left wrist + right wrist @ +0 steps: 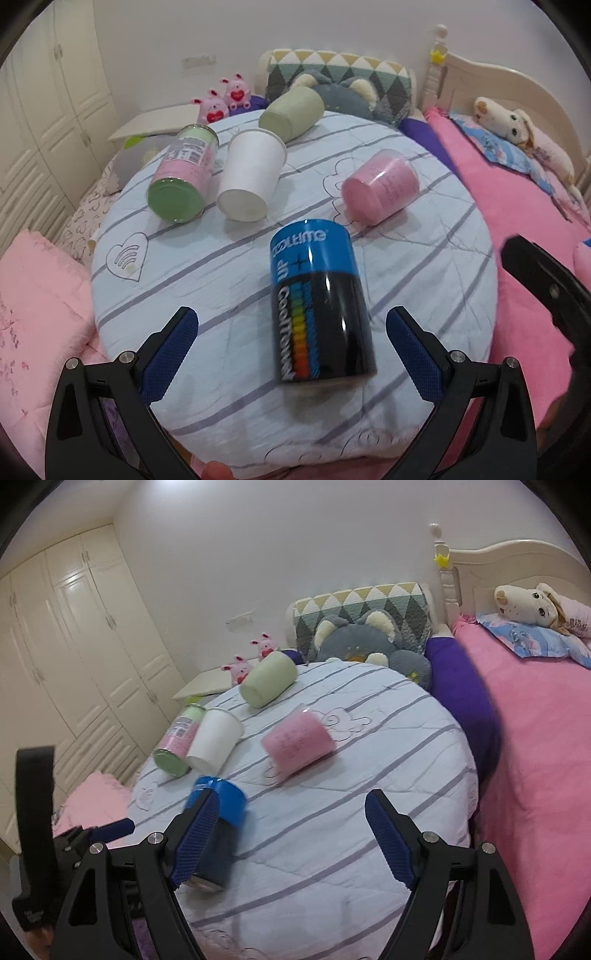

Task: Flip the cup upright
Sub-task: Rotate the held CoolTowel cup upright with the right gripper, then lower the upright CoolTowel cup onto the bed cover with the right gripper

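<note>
A blue and black cup (pixel 320 301) with upside-down lettering stands upside down on the round striped cushion (pixel 221 280), between and a little beyond the fingers of my open left gripper (pixel 291 354). In the right wrist view the same cup (pixel 218 830) is partly hidden behind the left finger of my open, empty right gripper (pixel 291 838). Lying on their sides farther back are a pink cup (pixel 380 192), a white cup (pixel 251 177), a pink and green cup (pixel 183 181) and a pale green cup (pixel 291 112).
The cushion (pixel 351 775) rests on a bed with a pink cover (pixel 535 738). Plush toys and a patterned pillow (pixel 340 81) lie behind it. A wardrobe (pixel 74 646) stands at the left. The right gripper's body (pixel 543 288) shows at the right edge.
</note>
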### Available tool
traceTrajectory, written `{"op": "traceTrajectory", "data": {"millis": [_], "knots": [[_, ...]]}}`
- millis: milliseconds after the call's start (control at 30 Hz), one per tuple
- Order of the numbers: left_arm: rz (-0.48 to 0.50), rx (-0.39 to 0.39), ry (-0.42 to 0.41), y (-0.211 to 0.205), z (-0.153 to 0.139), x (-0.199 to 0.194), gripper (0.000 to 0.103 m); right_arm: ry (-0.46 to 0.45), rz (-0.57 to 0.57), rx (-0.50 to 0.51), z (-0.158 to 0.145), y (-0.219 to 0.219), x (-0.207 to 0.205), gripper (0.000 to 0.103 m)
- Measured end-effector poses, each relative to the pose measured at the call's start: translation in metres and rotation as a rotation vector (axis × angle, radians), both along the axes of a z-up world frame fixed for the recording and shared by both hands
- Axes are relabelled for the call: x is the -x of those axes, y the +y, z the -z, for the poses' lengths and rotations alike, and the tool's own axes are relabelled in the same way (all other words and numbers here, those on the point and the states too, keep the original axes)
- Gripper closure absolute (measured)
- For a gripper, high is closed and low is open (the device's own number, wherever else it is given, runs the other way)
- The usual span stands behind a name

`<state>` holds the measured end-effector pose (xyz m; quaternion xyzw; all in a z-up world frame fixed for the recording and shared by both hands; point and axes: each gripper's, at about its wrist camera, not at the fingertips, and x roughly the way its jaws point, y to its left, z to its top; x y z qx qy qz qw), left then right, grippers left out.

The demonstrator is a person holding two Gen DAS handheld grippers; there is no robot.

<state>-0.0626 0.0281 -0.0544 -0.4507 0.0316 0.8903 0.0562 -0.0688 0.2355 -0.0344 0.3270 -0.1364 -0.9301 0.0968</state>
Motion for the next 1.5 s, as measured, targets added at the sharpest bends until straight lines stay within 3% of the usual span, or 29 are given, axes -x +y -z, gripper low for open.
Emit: {"op": "traceTrajectory", "data": {"millis": [300,500,567,633,767,833,1033,1367,1500], "knots": [[-0.081,0.048,-0.046,0.013,0.017,0.033,0.0,-0.031,-0.026,0.031,0.018,0.022,0.017,0.021],[-0.086,0.034,-0.108,0.016,0.027,0.05,0.001,-0.036,-0.044,0.052,0.025,0.025,0.026,0.021],[-0.087,0.027,-0.119,0.017,0.029,0.052,0.007,-0.04,-0.05,0.053,0.027,0.025,0.029,0.021],[-0.079,0.032,-0.145,0.019,0.033,0.055,0.021,-0.048,-0.058,0.051,0.029,0.024,0.032,0.021],[-0.069,0.023,-0.172,0.018,0.04,0.056,0.025,-0.054,-0.072,0.052,0.032,0.021,0.036,0.021],[-0.073,0.006,-0.16,0.017,0.039,0.055,0.034,-0.058,-0.076,0.05,0.033,0.018,0.038,0.021],[-0.062,0.011,-0.099,0.018,0.027,0.046,0.035,-0.062,-0.085,0.048,0.035,0.014,0.042,0.021],[-0.087,0.062,0.131,0.007,-0.009,0.03,0.035,-0.03,-0.103,0.041,0.027,0.004,0.045,0.021],[-0.103,0.069,0.178,0.0,-0.015,0.029,0.035,-0.02,-0.117,0.033,0.025,-0.003,0.046,0.021]]}}
